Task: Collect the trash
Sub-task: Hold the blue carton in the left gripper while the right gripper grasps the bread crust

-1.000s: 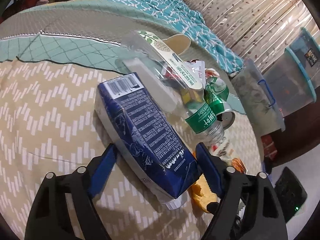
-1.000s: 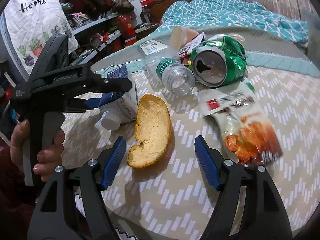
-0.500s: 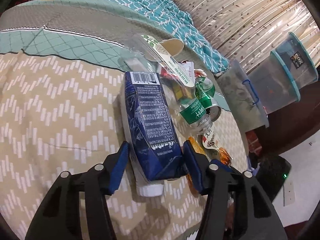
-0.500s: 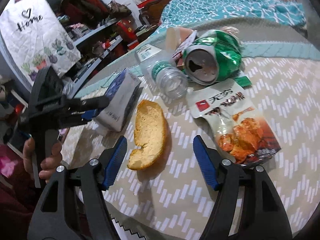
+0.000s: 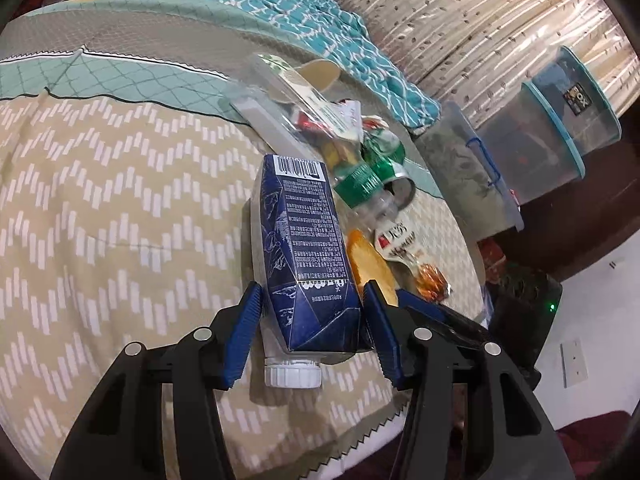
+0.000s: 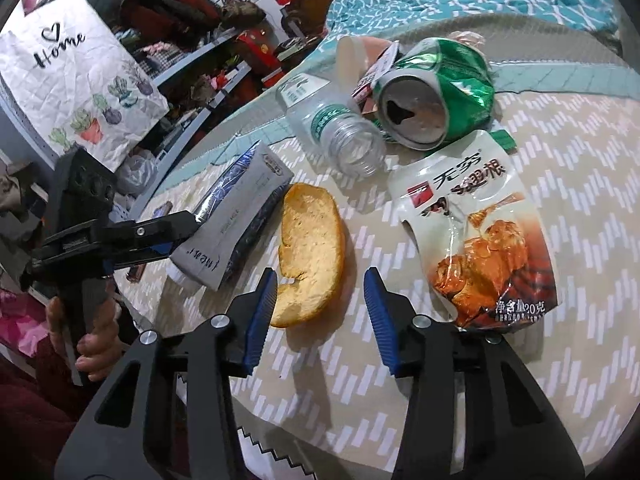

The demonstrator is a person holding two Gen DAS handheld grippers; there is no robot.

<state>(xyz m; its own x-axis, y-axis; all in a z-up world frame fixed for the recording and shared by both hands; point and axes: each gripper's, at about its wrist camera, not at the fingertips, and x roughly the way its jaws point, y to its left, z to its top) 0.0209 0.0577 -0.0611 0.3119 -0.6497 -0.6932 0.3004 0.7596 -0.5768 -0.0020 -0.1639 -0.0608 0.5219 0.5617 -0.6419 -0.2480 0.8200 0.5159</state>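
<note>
A dark blue drink carton (image 5: 304, 248) with a white cap lies on the chevron tablecloth (image 5: 100, 208). My left gripper (image 5: 312, 312) is shut on its cap end; it also shows in the right wrist view (image 6: 236, 212). Beside the carton lies an orange peel (image 6: 312, 248), with my right gripper (image 6: 320, 308) open around its near end. A snack wrapper (image 6: 480, 240), a clear plastic bottle (image 6: 340, 132) and a crushed green can (image 6: 436, 96) lie beyond the peel.
More wrappers and a clear plastic tray (image 5: 288, 112) are piled behind the bottle. Stacked clear storage bins (image 5: 552, 128) stand off the table's right side. A bed with a teal quilt (image 5: 304, 12) lies behind. The scalloped table edge (image 6: 280, 452) is close to me.
My left gripper closed from open onto the blue carton and turned it lengthwise. My right gripper narrowed and moved in over the near end of the orange peel.
</note>
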